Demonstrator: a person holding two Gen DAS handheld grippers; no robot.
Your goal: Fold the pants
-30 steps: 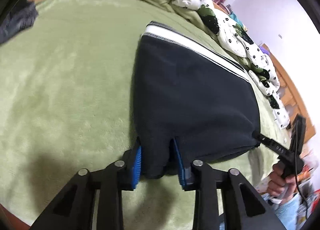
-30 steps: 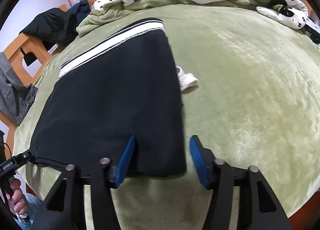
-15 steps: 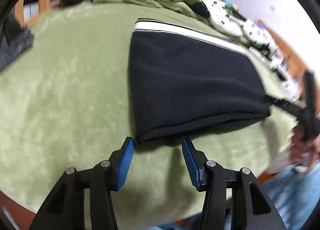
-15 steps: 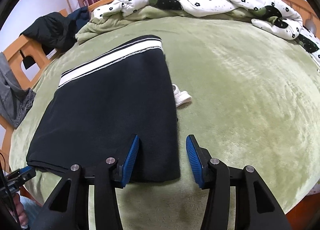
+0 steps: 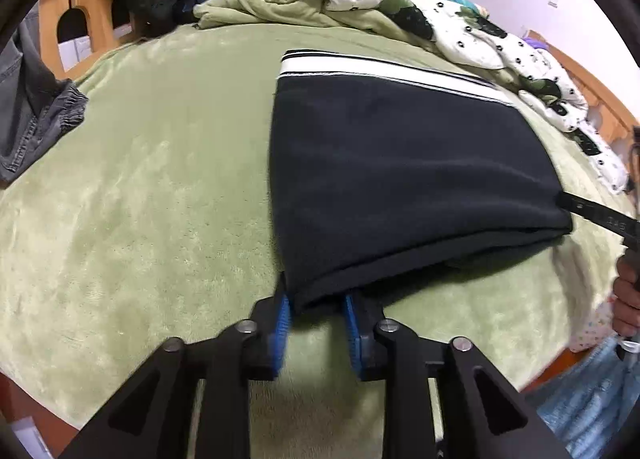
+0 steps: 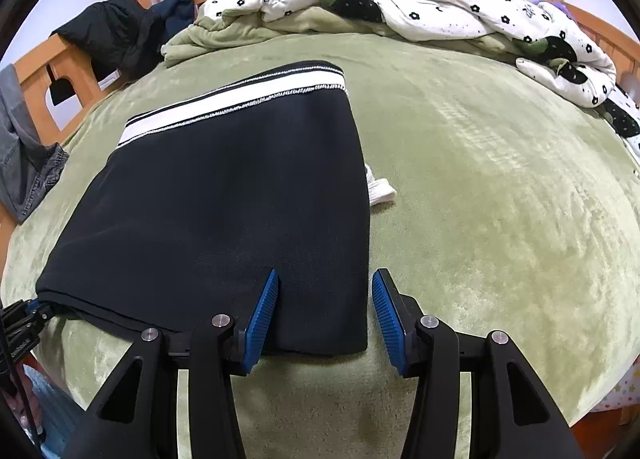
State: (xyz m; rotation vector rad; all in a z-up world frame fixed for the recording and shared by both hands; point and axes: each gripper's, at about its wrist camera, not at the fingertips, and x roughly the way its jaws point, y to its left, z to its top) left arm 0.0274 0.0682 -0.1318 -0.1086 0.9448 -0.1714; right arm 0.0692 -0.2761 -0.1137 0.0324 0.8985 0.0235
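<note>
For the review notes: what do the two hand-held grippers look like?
Both match: the left hand-held gripper and right hand-held gripper have black angular linkage arms with triangular cutouts, silver pivot pins and blue ribbed pads. White lettering, unreadable, marks the right one's finger in the left wrist view.

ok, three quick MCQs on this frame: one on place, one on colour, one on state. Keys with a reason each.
1. Where on the black pants is the white band?
A) at the end far from the grippers
B) at the end between the jaws
C) along the right side edge

2. What colour is the blanket under the pants?
A) grey
B) green
C) red

3. How does the right gripper stand?
A) shut on the band
B) shut on the blanket
C) open, straddling the pants' near corner

Key:
1 A, the band runs across the far end.
2 B, green pile shows all round the pants.
3 C, one pad is over the cloth and the other stands clear of its edge.
</note>
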